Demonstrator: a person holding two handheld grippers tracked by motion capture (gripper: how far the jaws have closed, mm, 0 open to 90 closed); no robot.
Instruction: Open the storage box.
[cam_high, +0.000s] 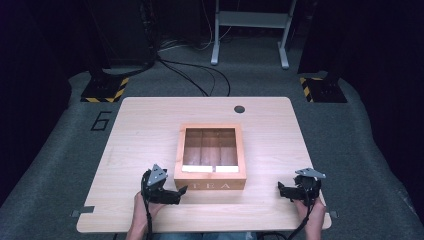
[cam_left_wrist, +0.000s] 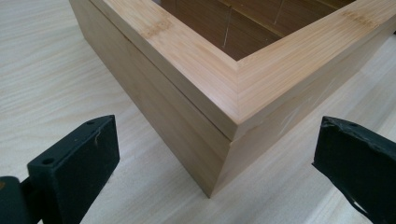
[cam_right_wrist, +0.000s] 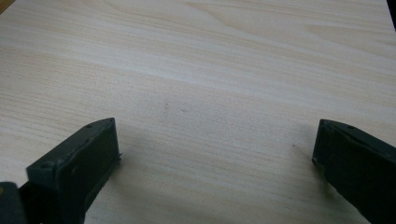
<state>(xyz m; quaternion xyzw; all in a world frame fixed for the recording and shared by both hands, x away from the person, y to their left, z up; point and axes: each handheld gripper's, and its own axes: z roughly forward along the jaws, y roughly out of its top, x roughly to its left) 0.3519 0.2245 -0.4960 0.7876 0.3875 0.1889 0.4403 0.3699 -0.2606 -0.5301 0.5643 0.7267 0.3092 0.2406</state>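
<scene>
Approaching the square bamboo tea box (cam_high: 210, 185) on the pale wooden counter (cam_high: 140, 125), we aim the left gripper (cam_high: 181, 190), jaws open, at its near corner for purchase; the right gripper (cam_high: 280, 188) waits apart, jaws open.

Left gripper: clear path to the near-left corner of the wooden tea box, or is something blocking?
Probably yes. The left gripper sits open just short of the wooden tea box, its corner centred between the jaws in the left gripper view, with bare light wooden table around it and nothing in between.
</scene>
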